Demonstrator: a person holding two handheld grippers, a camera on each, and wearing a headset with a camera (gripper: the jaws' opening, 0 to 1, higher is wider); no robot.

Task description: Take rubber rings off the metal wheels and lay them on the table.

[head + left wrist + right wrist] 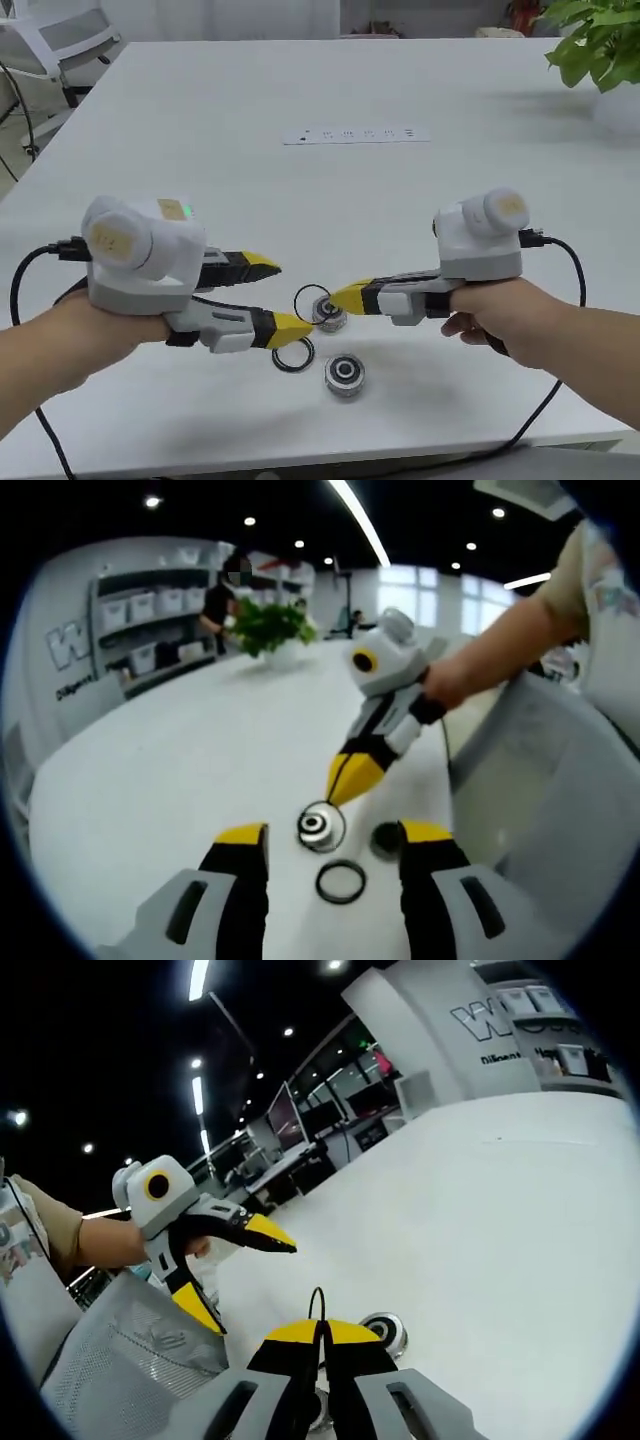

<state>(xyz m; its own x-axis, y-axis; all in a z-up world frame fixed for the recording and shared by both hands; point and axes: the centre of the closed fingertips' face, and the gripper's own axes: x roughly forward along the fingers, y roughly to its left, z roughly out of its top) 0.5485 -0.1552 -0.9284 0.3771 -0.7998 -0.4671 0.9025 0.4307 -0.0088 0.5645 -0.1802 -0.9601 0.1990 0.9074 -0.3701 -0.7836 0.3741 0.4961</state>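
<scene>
Wheels [344, 372] near table [300, 90] edge — open room beyond.

Bright overhead light; soft shadows; fisheye-warped edges.

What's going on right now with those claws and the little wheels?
Left gripper open, hovering. Right gripper shut on a rubber ring, partly off its wheel. Loose ring lies on the table beside a second wheel. Nothing in the way.
</scene>
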